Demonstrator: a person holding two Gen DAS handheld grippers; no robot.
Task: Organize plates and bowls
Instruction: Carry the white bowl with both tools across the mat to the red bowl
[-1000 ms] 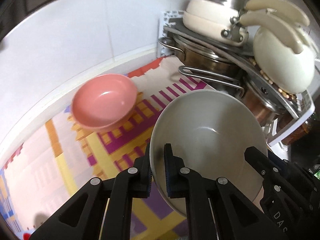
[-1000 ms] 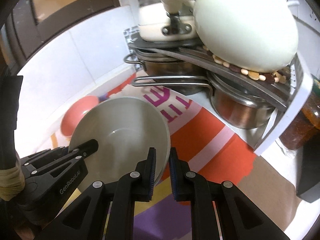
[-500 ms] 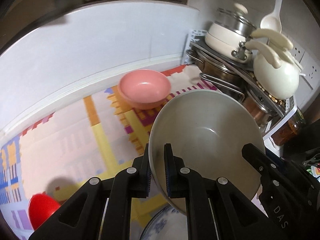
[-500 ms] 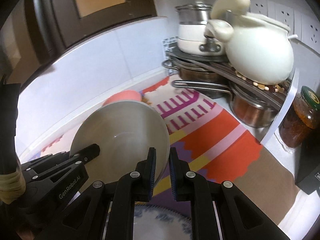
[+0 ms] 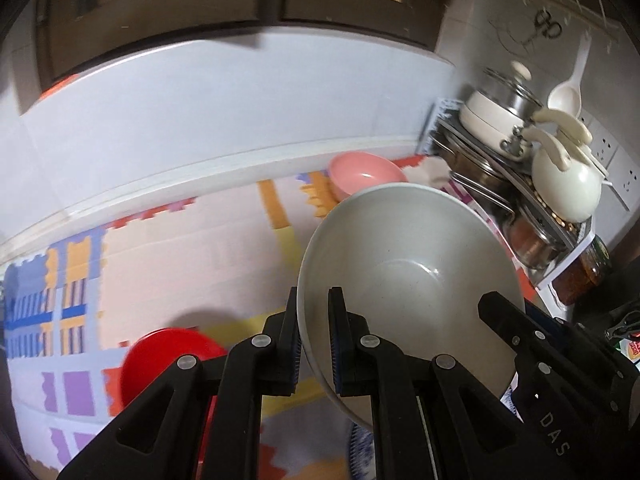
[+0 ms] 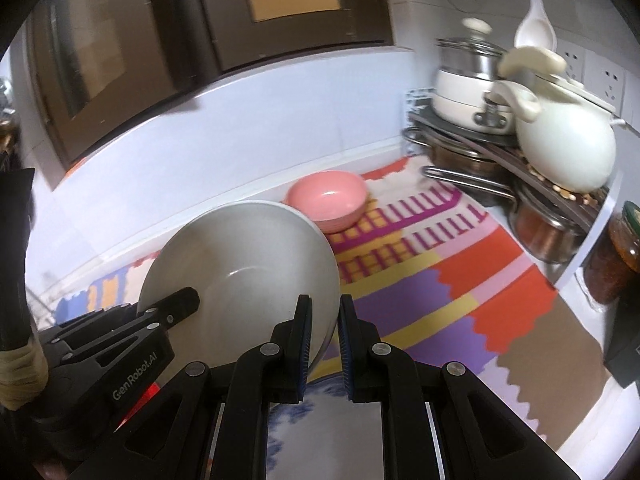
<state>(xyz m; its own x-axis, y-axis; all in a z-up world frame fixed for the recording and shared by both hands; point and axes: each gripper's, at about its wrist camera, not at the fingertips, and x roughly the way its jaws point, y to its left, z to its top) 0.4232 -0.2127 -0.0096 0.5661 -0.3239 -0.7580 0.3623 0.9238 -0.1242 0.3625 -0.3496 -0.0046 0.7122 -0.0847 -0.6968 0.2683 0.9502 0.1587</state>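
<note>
Both the left gripper and the right gripper pinch the rim of the grey bowl, held tilted above the counter mat.

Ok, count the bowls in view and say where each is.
2 clear bowls. The grey bowl is held at opposite rims by the left tongs and right tongs. The pink bowl sits by the wall. A red dish lies partly hidden.

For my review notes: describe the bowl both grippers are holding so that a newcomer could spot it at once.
Start at the corner pot rack, then come forward past the pink bowl. The grey bowl hangs tilted above the patterned mat, left gripper and right gripper pinching opposite rims. It is the largest and the only grey one.
</note>
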